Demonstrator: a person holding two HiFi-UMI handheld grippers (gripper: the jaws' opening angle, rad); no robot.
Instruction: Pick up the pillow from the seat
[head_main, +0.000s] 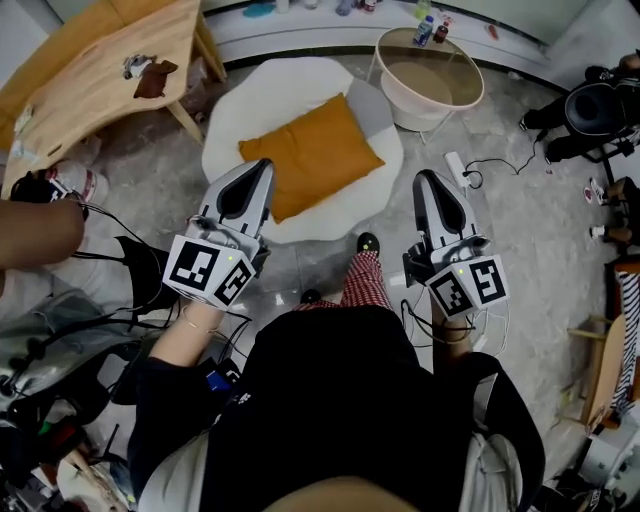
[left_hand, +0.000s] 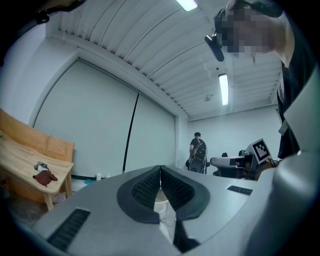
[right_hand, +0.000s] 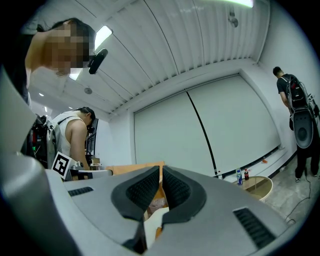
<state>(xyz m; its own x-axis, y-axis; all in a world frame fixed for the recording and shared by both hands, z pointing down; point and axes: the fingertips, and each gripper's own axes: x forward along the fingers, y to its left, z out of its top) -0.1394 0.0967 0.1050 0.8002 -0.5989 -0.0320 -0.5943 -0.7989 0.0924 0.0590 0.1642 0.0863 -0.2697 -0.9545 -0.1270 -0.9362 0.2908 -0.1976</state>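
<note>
The orange rectangular pillow (head_main: 315, 155) lies on the white round seat (head_main: 250, 105). A light wooden table (head_main: 90, 50) stands to its left, a round glass-topped side table (head_main: 430, 80) behind it at right.

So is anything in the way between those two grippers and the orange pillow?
Nothing visible is. The orange rectangular fabric pillow lies alone on the round white cushioned seat, and only open space separates it from the left gripper and right gripper, both shut.
</note>
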